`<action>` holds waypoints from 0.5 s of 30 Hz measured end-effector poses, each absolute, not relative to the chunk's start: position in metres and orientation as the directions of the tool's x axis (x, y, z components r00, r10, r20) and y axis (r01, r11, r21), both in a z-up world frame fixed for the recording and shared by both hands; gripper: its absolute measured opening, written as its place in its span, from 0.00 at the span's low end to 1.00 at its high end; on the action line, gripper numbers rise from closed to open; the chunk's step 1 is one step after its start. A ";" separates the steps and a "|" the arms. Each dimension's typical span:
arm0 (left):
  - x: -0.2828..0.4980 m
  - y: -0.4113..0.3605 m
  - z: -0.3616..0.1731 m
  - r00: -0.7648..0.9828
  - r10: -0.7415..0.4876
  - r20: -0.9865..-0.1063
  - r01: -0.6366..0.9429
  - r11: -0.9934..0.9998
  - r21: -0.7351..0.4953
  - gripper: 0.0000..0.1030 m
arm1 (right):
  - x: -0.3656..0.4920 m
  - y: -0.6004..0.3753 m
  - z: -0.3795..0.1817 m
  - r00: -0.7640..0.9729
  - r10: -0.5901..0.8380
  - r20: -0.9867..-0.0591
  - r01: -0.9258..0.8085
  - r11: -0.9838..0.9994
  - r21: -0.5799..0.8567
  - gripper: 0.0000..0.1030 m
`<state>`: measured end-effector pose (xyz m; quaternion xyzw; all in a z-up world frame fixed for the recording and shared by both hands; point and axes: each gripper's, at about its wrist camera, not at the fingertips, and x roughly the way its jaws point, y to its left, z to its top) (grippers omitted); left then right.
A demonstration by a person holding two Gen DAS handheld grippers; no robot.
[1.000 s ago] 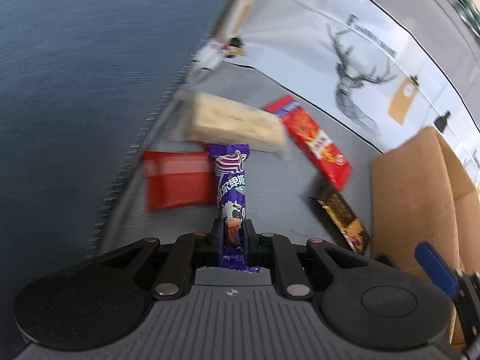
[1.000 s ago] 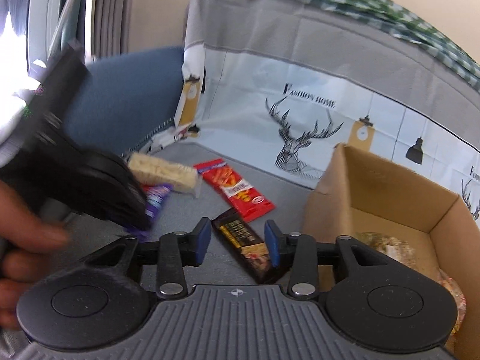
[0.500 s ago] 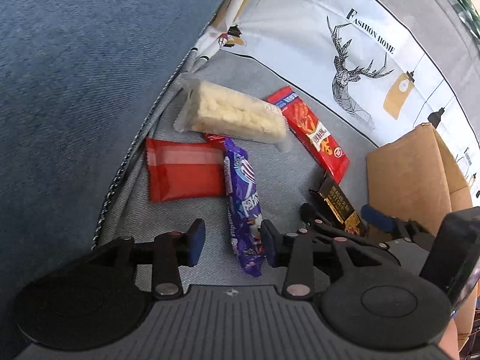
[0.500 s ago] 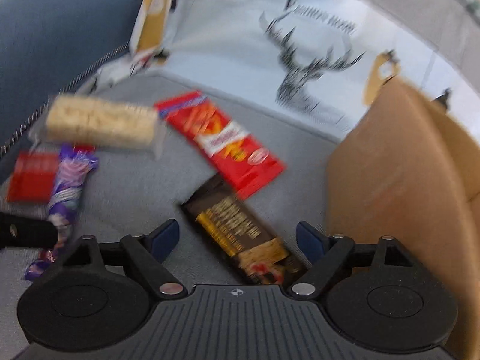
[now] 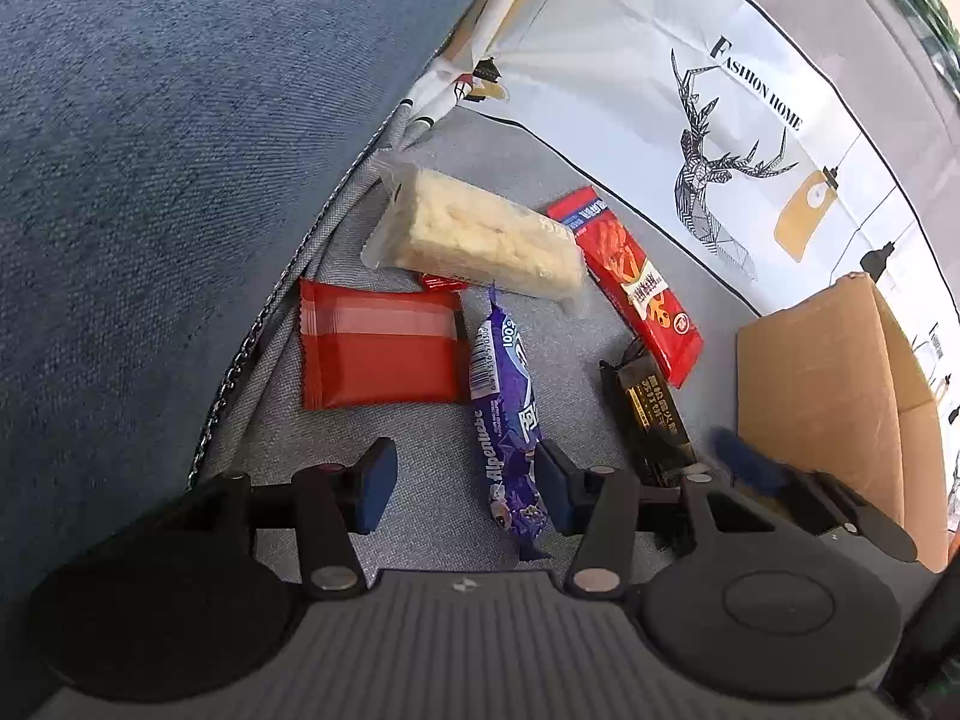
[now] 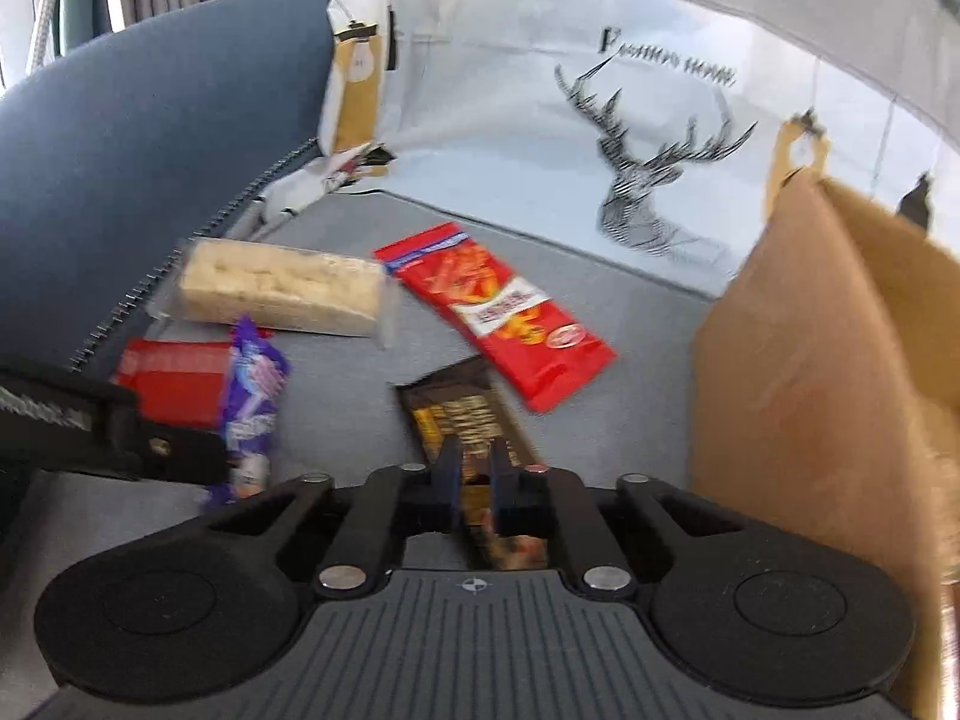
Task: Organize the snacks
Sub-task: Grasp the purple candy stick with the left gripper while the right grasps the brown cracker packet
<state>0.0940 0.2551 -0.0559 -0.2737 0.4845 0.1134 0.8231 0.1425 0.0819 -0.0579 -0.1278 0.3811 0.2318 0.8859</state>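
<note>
Grey fabric seat carries the loose snacks; blue cushion rises at far left.

Leftmost: red square packet, flat, beside the cushion seam. Behind it, pale rice-crisp bar in clear wrap, lying crosswise.

Left gripper: jaws wide apart, holding nothing. Purple Alpenliebe packet lies on the seat between the fingers, close against the right-hand one, long axis running away from the camera, roughly in line with the fingers. Whether the pad touches it, cannot tell.

Next right: long red snack pack, slanted; its near end overlaps or just touches the dark chocolate bar.

Right gripper: jaws drawn narrow about the near end of the dark bar, long axis pointing forward and slightly left from the fingers. Judged gripped, probably for the cardboard box standing just to the right, so the right hand is the nearer one.

Hard to read: right wrist view is motion-blurred; the bar's near end is hidden behind the fingers; box interior is mostly cut off.
</note>
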 end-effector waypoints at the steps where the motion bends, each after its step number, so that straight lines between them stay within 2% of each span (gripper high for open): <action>1: 0.094 0.254 -0.056 0.503 -0.077 -0.861 -0.451 0.826 -0.338 0.54 | 0.143 0.081 -0.060 0.609 0.307 -0.731 -0.501 0.864 -0.054 0.80; 2: 0.093 0.254 -0.056 0.501 -0.075 -0.862 -0.449 0.829 -0.333 0.55 | 0.144 0.080 -0.061 0.614 0.308 -0.727 -0.501 0.863 -0.057 0.90; 6: 0.095 0.254 -0.057 0.498 -0.074 -0.864 -0.448 0.831 -0.329 0.56 | 0.149 0.086 -0.077 0.586 0.273 -0.763 -0.504 0.860 -0.080 0.90; 9: 0.095 0.254 -0.059 0.495 -0.073 -0.866 -0.448 0.832 -0.326 0.56 | 0.158 0.074 -0.081 0.506 0.353 -0.787 -0.453 0.885 0.106 0.72; 11: 0.096 0.255 -0.058 0.499 -0.076 -0.863 -0.448 0.830 -0.332 0.56 | 0.157 0.070 -0.076 0.508 0.375 -0.775 -0.450 0.883 0.132 0.42; 15: 0.096 0.256 -0.057 0.504 -0.076 -0.860 -0.453 0.825 -0.338 0.56 | 0.149 0.063 -0.073 0.452 0.453 -0.768 -0.429 0.866 0.258 0.40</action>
